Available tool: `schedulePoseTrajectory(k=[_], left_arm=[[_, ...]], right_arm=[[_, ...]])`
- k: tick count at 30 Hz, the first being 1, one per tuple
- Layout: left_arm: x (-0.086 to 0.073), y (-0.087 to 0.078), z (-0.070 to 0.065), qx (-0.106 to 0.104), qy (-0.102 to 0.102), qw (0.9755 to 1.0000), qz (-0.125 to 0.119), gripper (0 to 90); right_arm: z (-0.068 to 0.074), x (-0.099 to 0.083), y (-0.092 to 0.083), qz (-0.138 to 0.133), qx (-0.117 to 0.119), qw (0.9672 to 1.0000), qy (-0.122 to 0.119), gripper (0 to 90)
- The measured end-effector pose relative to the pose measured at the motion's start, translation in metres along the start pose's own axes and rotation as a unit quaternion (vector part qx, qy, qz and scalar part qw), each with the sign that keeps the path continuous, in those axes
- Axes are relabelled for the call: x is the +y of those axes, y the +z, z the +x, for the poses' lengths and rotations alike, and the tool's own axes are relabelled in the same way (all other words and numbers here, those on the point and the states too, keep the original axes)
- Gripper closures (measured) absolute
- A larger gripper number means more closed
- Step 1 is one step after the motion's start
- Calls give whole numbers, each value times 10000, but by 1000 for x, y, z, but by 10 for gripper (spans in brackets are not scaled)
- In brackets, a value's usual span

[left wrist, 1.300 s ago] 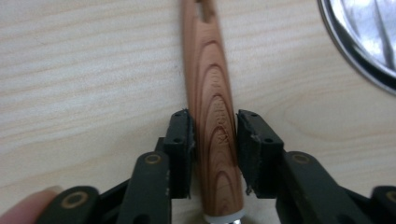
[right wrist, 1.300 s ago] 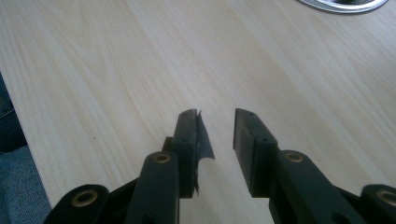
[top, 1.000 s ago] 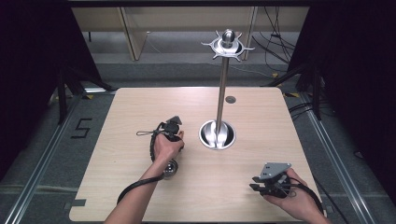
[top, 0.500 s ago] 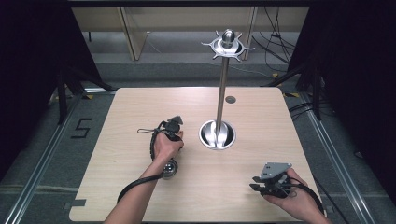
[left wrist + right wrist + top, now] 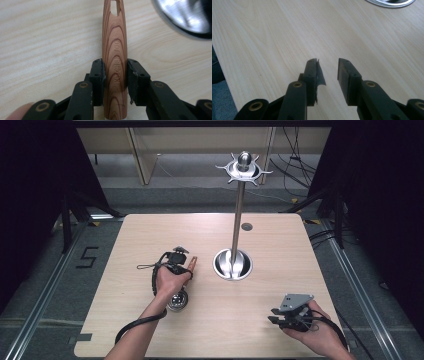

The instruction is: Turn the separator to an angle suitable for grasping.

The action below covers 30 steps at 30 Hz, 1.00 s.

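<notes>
Left gripper (image 5: 115,75) has a wooden utensil handle (image 5: 114,50) pinched between its jaws, right gripper (image 5: 329,72) is just sitting with jaws apart and nothing in them.

The handle has "KITCHEN TOOL" stamped on it and a hanging hole near the tip, and it points toward the round steel base (image 5: 233,264) of the tall hook stand (image 5: 239,215) mid-table. From the high view a round metal head (image 5: 177,301) shows just behind the left hand (image 5: 170,281), close to the light wood table (image 5: 150,230). Right hand (image 5: 312,330) is near the front right corner, well apart from the stand.
</notes>
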State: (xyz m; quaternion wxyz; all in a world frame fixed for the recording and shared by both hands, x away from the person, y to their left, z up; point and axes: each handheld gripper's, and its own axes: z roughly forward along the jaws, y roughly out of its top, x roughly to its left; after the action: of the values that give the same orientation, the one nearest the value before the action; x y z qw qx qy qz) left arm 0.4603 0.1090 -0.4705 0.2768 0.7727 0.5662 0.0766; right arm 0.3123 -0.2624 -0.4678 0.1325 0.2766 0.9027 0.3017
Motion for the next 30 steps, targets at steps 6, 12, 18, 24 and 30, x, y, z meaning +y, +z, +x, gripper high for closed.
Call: schedulePoseTrajectory(k=[6,12,18,24,30], left_arm=[[-14,-28,3,-449,96,9955,-831,677],[-29,-49,2,-601,318,9828,-1717,678],[-29,-60,-3,-692,343,9723,-2205,678],[-27,-70,-9,-800,566,9635,-2490,678],[-25,-83,-8,-1046,847,9514,-2769,677]], right_arm=[[0,0,0,-46,-45,10000,-36,696],[-1,1,-1,27,-8,10000,-73,694],[-1,1,-2,10,-7,10000,-71,693],[-3,0,-4,-62,-52,9999,-112,692],[-6,-2,-7,-102,-72,9999,-74,686]])
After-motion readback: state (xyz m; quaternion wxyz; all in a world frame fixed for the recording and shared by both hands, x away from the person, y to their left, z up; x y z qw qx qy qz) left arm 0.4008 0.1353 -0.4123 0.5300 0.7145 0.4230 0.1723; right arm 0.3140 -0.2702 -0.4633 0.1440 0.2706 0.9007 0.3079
